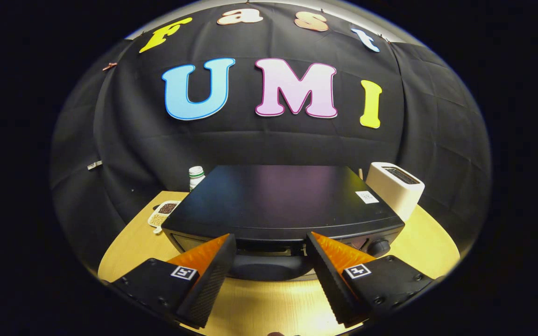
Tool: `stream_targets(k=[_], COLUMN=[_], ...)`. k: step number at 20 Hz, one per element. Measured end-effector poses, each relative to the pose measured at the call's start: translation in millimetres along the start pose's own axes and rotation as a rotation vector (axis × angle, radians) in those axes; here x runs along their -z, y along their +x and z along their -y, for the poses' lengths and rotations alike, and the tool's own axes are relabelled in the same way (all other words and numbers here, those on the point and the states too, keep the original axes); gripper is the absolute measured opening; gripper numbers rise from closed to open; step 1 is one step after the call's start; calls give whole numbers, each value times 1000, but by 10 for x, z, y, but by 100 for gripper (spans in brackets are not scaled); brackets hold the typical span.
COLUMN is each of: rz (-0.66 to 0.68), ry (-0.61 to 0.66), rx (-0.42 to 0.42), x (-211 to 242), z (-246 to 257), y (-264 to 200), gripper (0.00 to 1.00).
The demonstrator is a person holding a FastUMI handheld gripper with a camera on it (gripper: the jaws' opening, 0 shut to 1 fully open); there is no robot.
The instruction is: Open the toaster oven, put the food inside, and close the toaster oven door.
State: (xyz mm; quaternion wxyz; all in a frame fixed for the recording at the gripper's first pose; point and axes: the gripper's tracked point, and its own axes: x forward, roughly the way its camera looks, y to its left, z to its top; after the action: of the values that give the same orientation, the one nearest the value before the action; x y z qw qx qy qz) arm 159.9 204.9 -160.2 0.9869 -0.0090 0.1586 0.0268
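Gripper (269, 242): its two wedge-shaped fingers stand spread wide and hold nothing; the inner faces look ribbed, and each finger base carries a small square marker.
Toaster oven (280, 198): a black box with a smooth, faintly glossy flat top and rounded front corners, sitting just ahead of the fingers at 12 o'clock; its front edge lies between the fingertips.
Door handle (269, 267): a dark, rounded bar along the oven's front, in the gap between the two fingers; neither finger touches it as far as can be seen. The door looks closed.
Knob (380, 246): a round black dial on the oven's front, at 2 o'clock from the right finger.
Sticker (367, 197): a small white square on the oven's top, near its right rear corner.
Toaster (395, 189): a cream, smooth-sided block with rounded edges and a dark slot on top, at 2 o'clock, just beside the oven.
Bottle (196, 176): a small white container with a green band, at 11 o'clock behind the oven's left rear corner.
Dish (162, 213): a pale tray holding grainy brown and tan contents, at 10 o'clock, left of the oven.
Table (259, 308): a round top of light yellow wood with fine grain.
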Motion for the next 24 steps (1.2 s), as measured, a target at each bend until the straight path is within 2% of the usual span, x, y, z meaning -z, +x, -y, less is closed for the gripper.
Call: stream_targets(k=[7,12,16,21,24], rz=[-9,-38,-93,-157,-241], ry=[16,23,37,27,55], rx=[-8,-26,-32,-77,-95], x=[53,277,516,814,1098], z=[-5,-8,-3,-8,-3], y=[-84,-326,-531,-758,-849], gripper=[98,98,98,98,98])
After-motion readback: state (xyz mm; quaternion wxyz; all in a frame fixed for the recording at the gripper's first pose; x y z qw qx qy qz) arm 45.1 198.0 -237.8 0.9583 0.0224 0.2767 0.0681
